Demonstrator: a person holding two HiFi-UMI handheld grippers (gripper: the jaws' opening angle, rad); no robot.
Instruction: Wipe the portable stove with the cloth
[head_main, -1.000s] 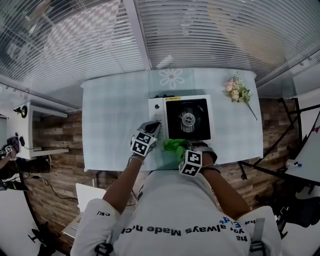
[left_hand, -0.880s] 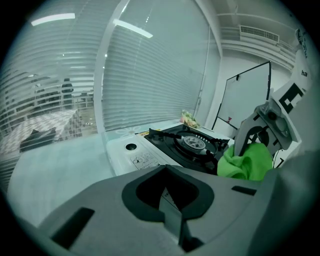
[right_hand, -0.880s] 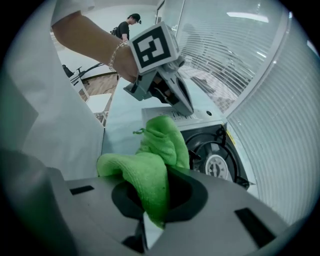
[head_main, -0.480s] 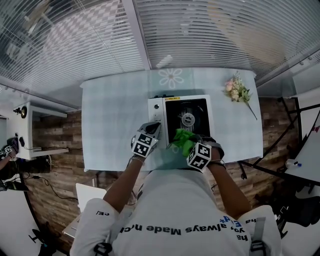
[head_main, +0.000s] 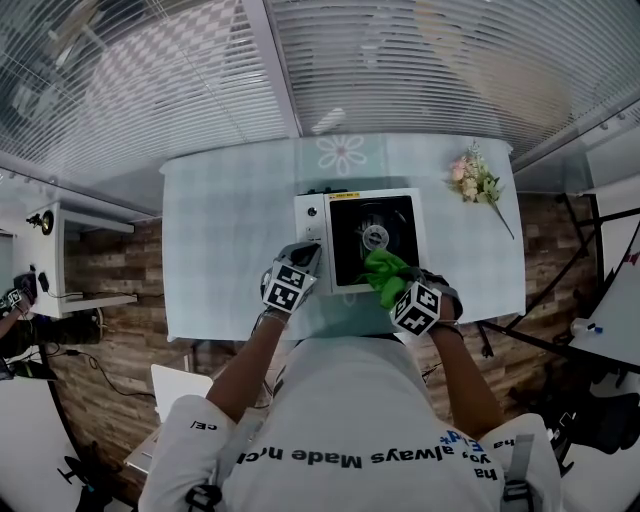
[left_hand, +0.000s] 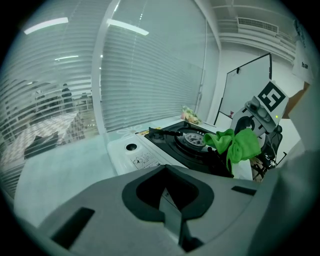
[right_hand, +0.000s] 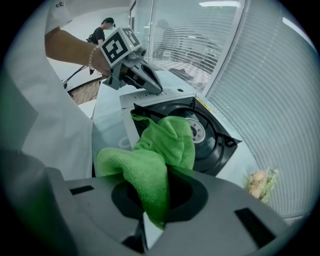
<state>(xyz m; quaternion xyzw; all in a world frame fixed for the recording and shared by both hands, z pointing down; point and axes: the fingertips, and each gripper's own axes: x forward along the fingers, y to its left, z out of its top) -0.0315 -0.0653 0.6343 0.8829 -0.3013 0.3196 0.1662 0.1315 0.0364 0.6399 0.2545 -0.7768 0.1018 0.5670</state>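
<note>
Right tool (right_hand: 150, 222) clamps the green cloth (right_hand: 162, 147) over the stove (head_main: 345, 282). Left tool (head_main: 312, 250), clenched empty, sits by its white panel (head_main: 312, 215). Flowers (head_main: 476, 182) lie well apart.

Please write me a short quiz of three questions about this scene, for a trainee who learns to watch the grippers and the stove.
1. True or false: the left gripper holds the cloth.
2. Where is the bunch of flowers? A: on the portable stove. B: on the table, to the right of the stove. C: in the left gripper.
3. Fill in: the fingers of the right gripper are shut on the ____ cloth.
Key: 1 false; 2 B; 3 green.
</note>
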